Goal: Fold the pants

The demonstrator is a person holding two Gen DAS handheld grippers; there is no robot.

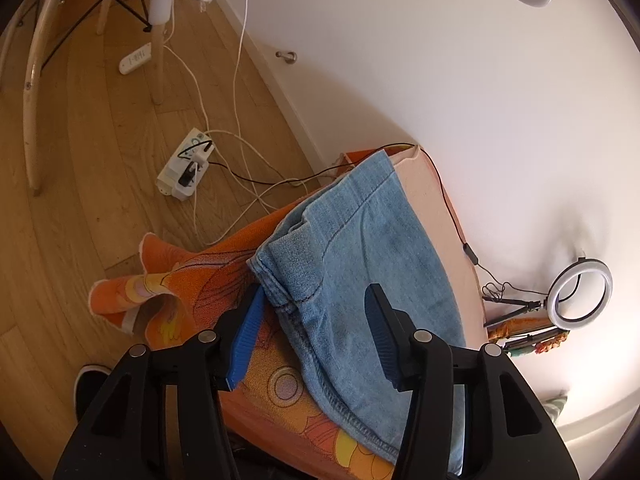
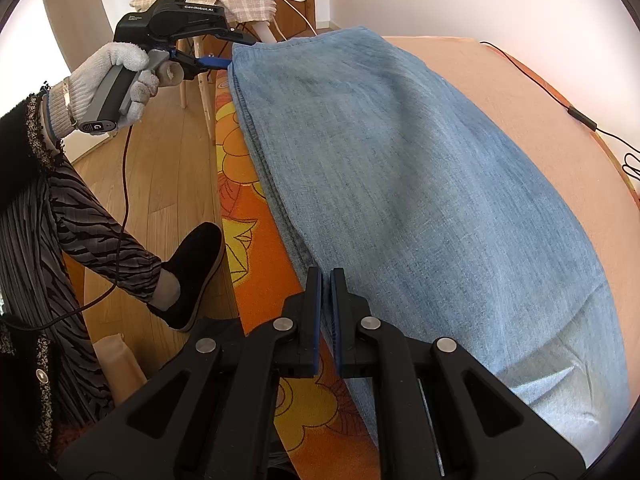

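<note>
Folded pants (image 1: pixel 360 264) between L gripper (image 1: pixel 316 300) jaws (apart, pads off); R gripper (image 2: pixel 326 280) pinched on edge.

Bare peach tabletop (image 2: pixel 500 92) beyond folded jeans (image 2: pixel 400 168): free room there. Black cable (image 2: pixel 582 118) trails along far edge by wall. Ring light (image 1: pixel 580 294) on stand crowds table end. Near side: jeans edge close to table edge, orange cloth (image 1: pixel 168 296) overhangs. Floor beyond: power strip (image 1: pixel 186 170), chair legs (image 1: pixel 32 92).
</note>
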